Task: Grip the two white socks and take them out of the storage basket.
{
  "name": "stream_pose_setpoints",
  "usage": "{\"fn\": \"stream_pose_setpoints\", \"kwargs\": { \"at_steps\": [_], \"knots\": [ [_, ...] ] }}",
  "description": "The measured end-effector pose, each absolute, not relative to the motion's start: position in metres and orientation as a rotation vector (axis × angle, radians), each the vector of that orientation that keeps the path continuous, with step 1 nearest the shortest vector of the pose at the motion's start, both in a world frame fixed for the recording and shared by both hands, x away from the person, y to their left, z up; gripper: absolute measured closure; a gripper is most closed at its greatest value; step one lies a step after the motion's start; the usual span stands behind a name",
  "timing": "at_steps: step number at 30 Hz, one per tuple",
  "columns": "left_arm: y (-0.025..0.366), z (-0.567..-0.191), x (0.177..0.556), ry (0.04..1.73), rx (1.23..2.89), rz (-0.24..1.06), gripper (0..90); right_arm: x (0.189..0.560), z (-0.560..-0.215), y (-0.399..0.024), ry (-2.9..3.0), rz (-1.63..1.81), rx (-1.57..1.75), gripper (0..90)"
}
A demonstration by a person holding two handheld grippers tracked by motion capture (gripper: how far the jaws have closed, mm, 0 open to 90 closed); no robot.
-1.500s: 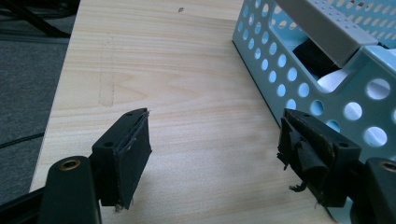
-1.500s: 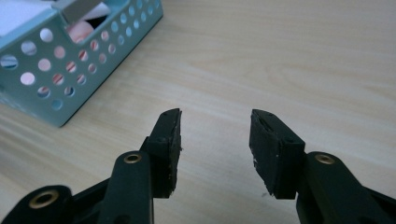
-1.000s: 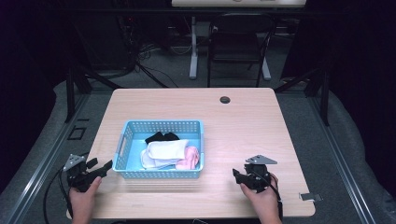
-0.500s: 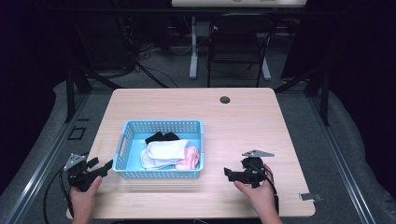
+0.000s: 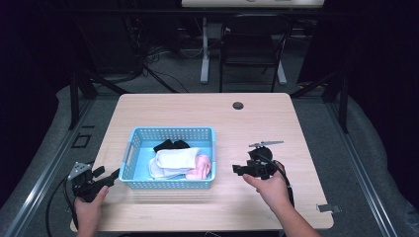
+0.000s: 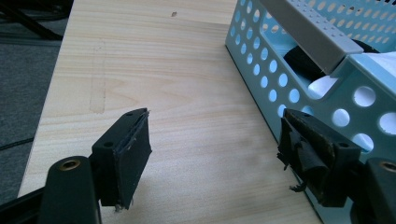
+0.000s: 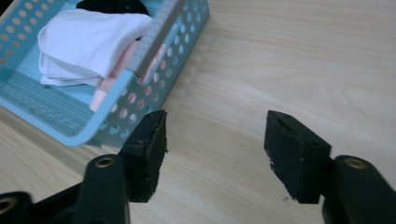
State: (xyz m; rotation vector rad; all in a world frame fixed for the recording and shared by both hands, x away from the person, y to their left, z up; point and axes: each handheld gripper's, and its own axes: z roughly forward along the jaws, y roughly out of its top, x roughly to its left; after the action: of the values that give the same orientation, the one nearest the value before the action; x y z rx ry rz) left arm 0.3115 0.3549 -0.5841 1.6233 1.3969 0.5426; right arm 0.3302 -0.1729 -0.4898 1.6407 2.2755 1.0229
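Observation:
A light blue perforated basket stands left of the table's middle and holds a white cloth, a pink cloth and a black cloth. My left gripper rests at the basket's near left corner, open and empty; in the left gripper view its jaws straddle bare wood beside the basket wall. My right gripper hovers just right of the basket, pointing at it. Its jaws have just been closing and stand apart with nothing between them, near the basket corner.
The wooden table has a black grommet hole near its far edge. A chair and cables stand on the dark floor behind. A small grey tab lies at the near right corner.
My right gripper has moved left toward the basket and risen a little off the table. The left gripper and the basket have stayed put.

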Motion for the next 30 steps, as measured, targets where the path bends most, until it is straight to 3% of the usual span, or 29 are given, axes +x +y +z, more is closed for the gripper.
{"fn": "stream_pose_setpoints", "kwargs": {
  "at_steps": [8, 16, 30],
  "knots": [
    [0.355, -0.584, 0.312, 1.393, 1.620, 0.541, 25.0, 0.341, -0.462, -0.131, 2.348, 0.934, 1.407, 45.3],
    [0.354, -0.585, 0.313, 1.388, 1.617, 0.543, 25.0, 0.353, -0.457, -0.091, 2.458, 0.966, 1.164, 48.4],
    [0.353, -0.584, 0.313, 1.389, 1.626, 0.537, 25.0, 0.397, -0.484, -0.041, 2.470, 0.881, 1.628, 55.1]
  ]
}}
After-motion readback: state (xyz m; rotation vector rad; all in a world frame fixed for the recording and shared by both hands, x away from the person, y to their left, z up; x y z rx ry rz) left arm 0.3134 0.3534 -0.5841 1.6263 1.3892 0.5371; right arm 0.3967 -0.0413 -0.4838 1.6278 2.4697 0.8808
